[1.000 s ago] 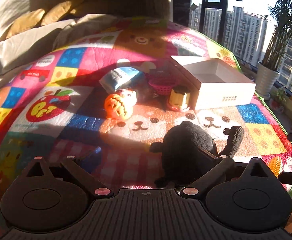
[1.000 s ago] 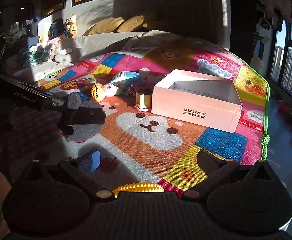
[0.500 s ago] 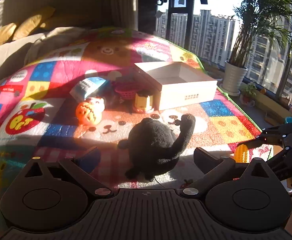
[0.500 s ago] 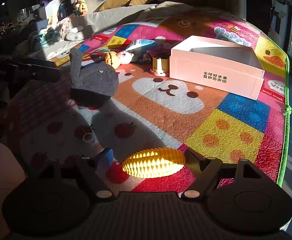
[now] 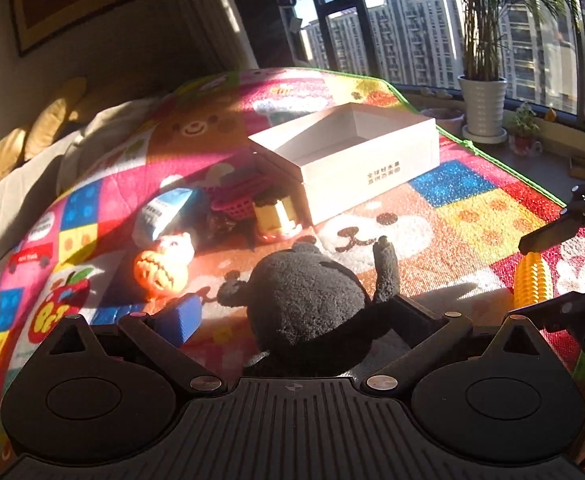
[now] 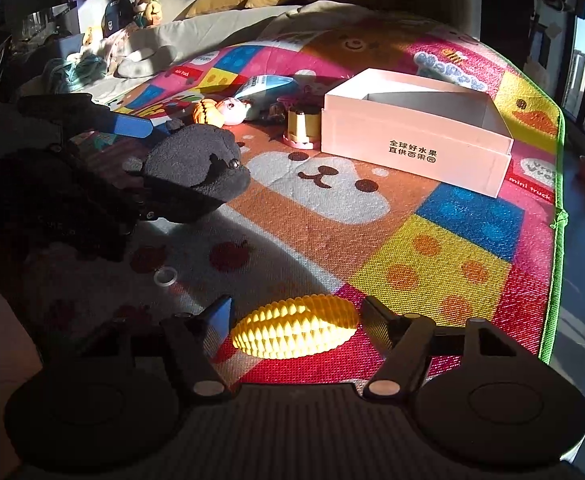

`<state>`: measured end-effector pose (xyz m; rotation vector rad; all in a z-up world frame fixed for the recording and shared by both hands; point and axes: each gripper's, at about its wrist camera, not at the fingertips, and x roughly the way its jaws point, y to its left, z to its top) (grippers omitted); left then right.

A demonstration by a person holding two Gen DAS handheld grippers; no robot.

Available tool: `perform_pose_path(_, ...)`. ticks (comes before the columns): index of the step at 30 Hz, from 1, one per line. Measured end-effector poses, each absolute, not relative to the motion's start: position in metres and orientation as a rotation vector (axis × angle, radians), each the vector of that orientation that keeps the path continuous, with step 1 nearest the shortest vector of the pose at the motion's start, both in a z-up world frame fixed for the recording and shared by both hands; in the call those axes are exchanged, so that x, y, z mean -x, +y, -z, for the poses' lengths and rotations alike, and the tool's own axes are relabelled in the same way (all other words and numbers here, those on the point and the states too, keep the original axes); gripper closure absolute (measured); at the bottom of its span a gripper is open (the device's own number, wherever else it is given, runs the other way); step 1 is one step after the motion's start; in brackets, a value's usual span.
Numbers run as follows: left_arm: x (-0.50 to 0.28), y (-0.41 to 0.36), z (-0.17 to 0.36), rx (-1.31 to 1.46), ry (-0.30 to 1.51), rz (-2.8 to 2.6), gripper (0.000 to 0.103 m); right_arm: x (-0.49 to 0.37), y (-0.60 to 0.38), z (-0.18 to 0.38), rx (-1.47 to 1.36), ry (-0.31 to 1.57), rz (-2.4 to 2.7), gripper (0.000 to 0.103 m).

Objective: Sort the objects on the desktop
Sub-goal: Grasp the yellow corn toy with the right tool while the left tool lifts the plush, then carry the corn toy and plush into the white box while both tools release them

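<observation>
A black plush toy (image 5: 312, 304) sits between the fingers of my left gripper (image 5: 292, 316), whose jaws are wide apart around it; the right wrist view shows it (image 6: 196, 168) between those fingers. A yellow toy corn (image 6: 296, 332) lies on the mat between the open fingers of my right gripper (image 6: 296, 320); the fingers flank its ends. The corn also shows in the left wrist view (image 5: 532, 280). A white open box (image 5: 356, 160) stands farther back, also seen in the right wrist view (image 6: 412, 128).
Left of the box lie an orange pumpkin toy (image 5: 160, 272), a pink toy (image 6: 232, 110), a blue-white packet (image 5: 164, 212), a red basket (image 5: 236, 200) and a gold cup (image 6: 302, 128). The colourful mat (image 6: 452, 248) ends at a green edge on the right. A potted plant (image 5: 482, 108) stands by the window.
My left gripper has moved forward so the plush toy lies between its fingers. My right gripper has come down so the corn lies between its fingers.
</observation>
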<state>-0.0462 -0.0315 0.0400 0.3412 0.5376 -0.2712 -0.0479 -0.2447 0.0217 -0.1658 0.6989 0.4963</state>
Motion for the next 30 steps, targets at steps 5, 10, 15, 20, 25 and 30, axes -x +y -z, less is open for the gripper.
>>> perform_pose_path(5, 0.037, 0.012, -0.055, -0.277, 0.508, 0.121, 0.0, 0.05, -0.231, -0.043, 0.182, 0.599, -0.558, 0.021)
perform_pose_path(10, 0.033, 0.042, -0.062, -0.254, 0.508, -0.001, 0.0, 0.047, -0.221, -0.042, 0.214, 0.622, -0.576, 0.019)
perform_pose_path(15, 0.031, 0.051, -0.053, -0.235, 0.564, 0.034, 0.0, 0.039, -0.182, -0.058, 0.28, 0.549, -0.621, 0.024)
perform_pose_path(20, 0.043, 0.061, -0.052, -0.186, 0.57, 0.15, 0.0, 0.001, -0.138, -0.062, 0.313, 0.582, -0.653, 0.068)
perform_pose_path(25, 0.045, 0.038, -0.039, -0.235, 0.59, 0.246, 0.0, -0.044, -0.139, -0.061, 0.182, 0.693, -0.635, 0.068)
perform_pose_path(30, 0.023, 0.008, -0.024, -0.278, 0.583, 0.217, 0.0, -0.028, -0.177, -0.08, 0.184, 0.619, -0.586, 0.058)
